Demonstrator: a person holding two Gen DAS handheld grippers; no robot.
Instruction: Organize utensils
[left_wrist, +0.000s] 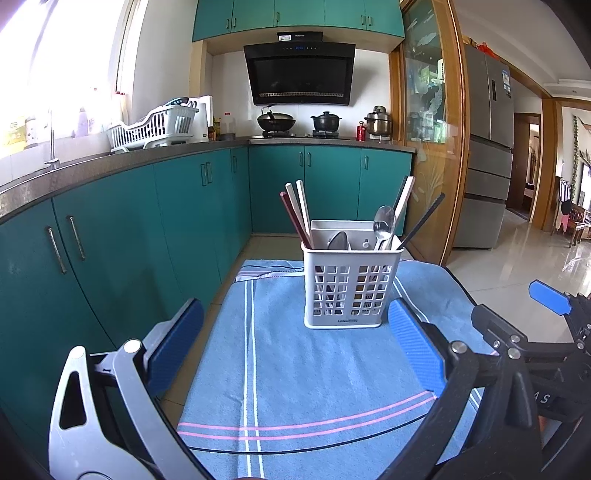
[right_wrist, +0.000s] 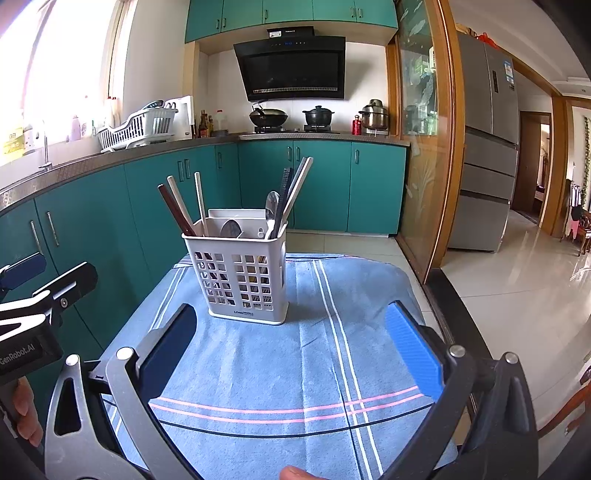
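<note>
A white perforated utensil holder (left_wrist: 351, 284) stands upright on a blue striped towel (left_wrist: 295, 369). It holds chopsticks (left_wrist: 295, 214), a metal spoon (left_wrist: 383, 223) and other utensils. It also shows in the right wrist view (right_wrist: 243, 277), with chopsticks (right_wrist: 181, 210) and spoon (right_wrist: 272, 206). My left gripper (left_wrist: 295, 325) is open and empty, just in front of the holder. My right gripper (right_wrist: 291, 325) is open and empty, in front and to the right of the holder. Each gripper shows at the edge of the other's view.
The towel (right_wrist: 295, 369) covers a small table. Teal kitchen cabinets (left_wrist: 110, 240) and a counter with a dish rack (left_wrist: 155, 129) run along the left. A stove with pots (left_wrist: 299, 123) is at the back. A glass door (left_wrist: 432, 147) and fridge (left_wrist: 487, 147) are right.
</note>
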